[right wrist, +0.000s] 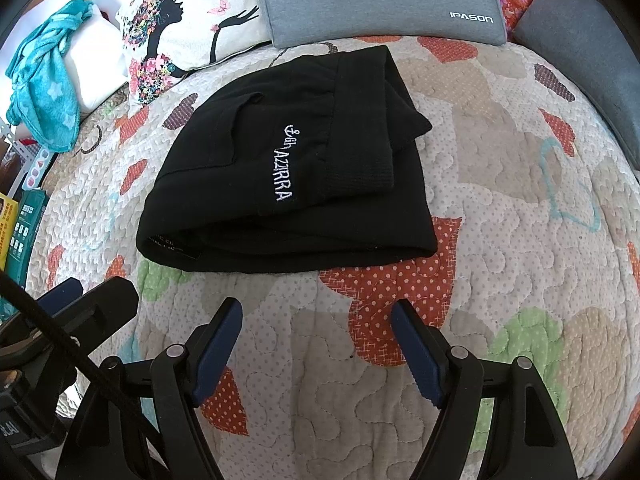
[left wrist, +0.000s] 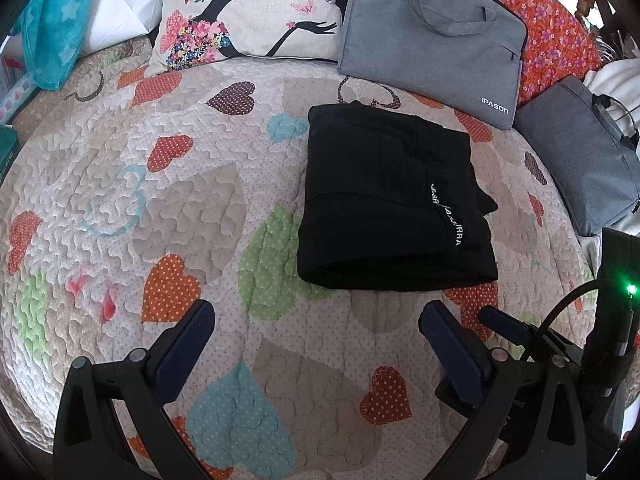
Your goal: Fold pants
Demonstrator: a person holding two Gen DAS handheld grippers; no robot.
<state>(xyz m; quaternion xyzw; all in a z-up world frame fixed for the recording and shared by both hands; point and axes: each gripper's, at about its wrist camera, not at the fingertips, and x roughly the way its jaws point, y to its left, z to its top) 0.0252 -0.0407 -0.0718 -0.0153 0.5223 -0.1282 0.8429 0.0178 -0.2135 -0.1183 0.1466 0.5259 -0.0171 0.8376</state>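
Right now the black folded pants with white embroidered lettering (left wrist: 394, 200) (right wrist: 288, 176) lie in a compact rectangular bundle on the quilted bedspread patterned with dotted hearts (left wrist: 160, 208) (right wrist: 500, 208), flat and free of both tools. Over on the left, the left hand-held gripper (left wrist: 318, 320) hovers above the quilt with its blue-padded fingers (left wrist: 184, 340) spread wide, nothing between them; the bundle sits just ahead of it and a touch toward its right finger, not touching. And the right hand-held gripper (right wrist: 316, 316) is likewise splayed apart and empty, its blue fingers (right wrist: 218, 344) pointing at the near folded edge of the pants, which lies just ahead and slightly left of centre, with a strip of bare quilt between. Each tool shows at the edge of the other's view, so they sit side by side, near one another. Beyond the pants, a light grey fabric laptop bag marked IPASON (left wrist: 432, 36) (right wrist: 380, 0) leans at the head of the bed, beside a cream cushion printed with a black silhouette and flowers (left wrist: 248, 12) (right wrist: 180, 28). A darker grey bag (left wrist: 580, 160) lies to the right, and a turquoise starred towel (left wrist: 52, 28) (right wrist: 44, 92) hangs at the far left.
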